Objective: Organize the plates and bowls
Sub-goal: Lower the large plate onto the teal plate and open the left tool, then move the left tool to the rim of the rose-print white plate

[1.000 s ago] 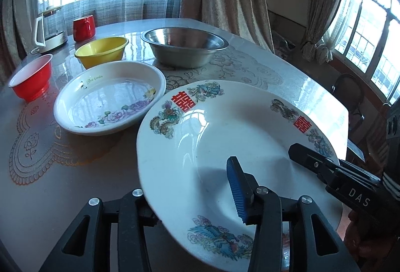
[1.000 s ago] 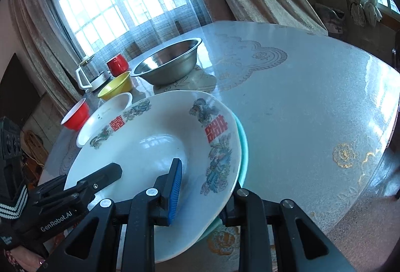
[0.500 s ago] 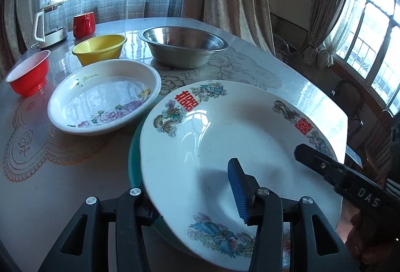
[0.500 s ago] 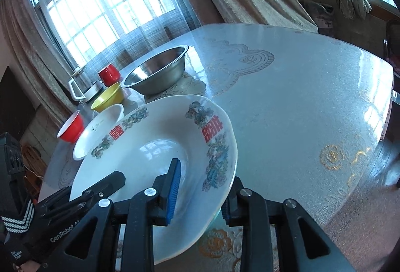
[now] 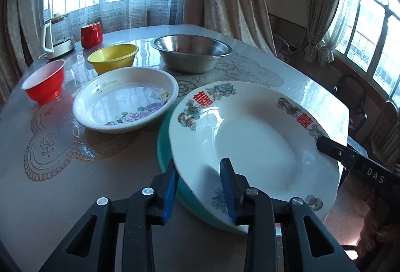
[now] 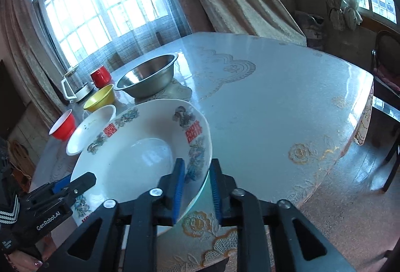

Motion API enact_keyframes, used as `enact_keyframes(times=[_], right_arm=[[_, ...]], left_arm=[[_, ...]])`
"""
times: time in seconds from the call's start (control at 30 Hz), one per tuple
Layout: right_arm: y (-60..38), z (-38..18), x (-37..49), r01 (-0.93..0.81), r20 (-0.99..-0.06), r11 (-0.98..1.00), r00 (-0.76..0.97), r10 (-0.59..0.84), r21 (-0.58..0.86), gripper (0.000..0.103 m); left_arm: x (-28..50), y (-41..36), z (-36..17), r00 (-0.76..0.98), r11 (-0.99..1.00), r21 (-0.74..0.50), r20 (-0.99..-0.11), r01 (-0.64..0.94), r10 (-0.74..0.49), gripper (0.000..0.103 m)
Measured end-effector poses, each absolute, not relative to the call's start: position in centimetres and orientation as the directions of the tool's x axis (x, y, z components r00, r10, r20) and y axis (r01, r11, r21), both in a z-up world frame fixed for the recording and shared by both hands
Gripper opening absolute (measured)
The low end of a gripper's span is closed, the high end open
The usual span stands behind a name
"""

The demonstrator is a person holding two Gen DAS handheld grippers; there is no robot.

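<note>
A large white plate (image 5: 250, 137) with red characters and bird prints lies on a teal plate (image 5: 163, 144) on the table. My left gripper (image 5: 198, 187) straddles the near rims of both plates; its jaws are closing, one pad outside the teal rim, the other just over the white surface. In the right wrist view my right gripper (image 6: 197, 187) is closing on the opposite rim of the white plate (image 6: 140, 154), its pads against the white rim and the teal plate (image 6: 201, 197) under it. Each gripper shows at the edge of the other's view.
Beyond the stack stand a white floral plate (image 5: 125, 99), a yellow bowl (image 5: 112, 57), a red bowl (image 5: 43, 82), a steel bowl (image 5: 191, 52), a red mug (image 5: 91, 33) and a kettle (image 5: 56, 37). The table edge and a chair (image 6: 385, 59) are to the right.
Both pairs of jaws have narrowed around the plates' rims. The teal plate has come into view under the white plate's left side. Neither hand has travelled noticeably.
</note>
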State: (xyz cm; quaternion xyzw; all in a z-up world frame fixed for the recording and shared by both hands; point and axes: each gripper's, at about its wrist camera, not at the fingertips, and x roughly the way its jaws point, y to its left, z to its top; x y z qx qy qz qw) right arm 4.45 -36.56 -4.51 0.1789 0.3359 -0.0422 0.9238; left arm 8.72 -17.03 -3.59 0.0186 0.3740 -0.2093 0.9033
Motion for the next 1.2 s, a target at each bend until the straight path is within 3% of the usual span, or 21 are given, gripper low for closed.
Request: enact_keyframes(times=[0.23, 0.33, 0.47, 1.2], right_arm=[[-36.0, -4.5, 4.4, 0.216, -0.646, 0.932, 0.763, 0.025, 0.291, 0.024], [-35.6, -4.0, 4.0, 0.228, -0.632, 0.938, 0.775, -0.013, 0.26, 0.029], [-35.4, -2.8, 3.3, 0.265, -0.593, 0.936, 0.801, -0.079, 0.232, 0.034], [-27.8, -1.8, 5.9, 0.097, -0.62, 0.974, 0.783, 0.054, 0.207, 0.039]], left_arm=[[8.5, -15.8, -3.1, 0.631, 0.911, -0.17, -0.674, 0.375, -0.385, 0.036], [8.4, -14.7, -2.4, 0.644, 0.919, -0.176, -0.667, 0.352, -0.375, 0.064], [8.4, -12.8, -2.0, 0.662, 0.938, -0.17, -0.671, 0.302, -0.335, 0.072], [10.4, -6.1, -2.8, 0.675, 0.981, -0.154, -0.712, 0.12, -0.194, 0.084]])
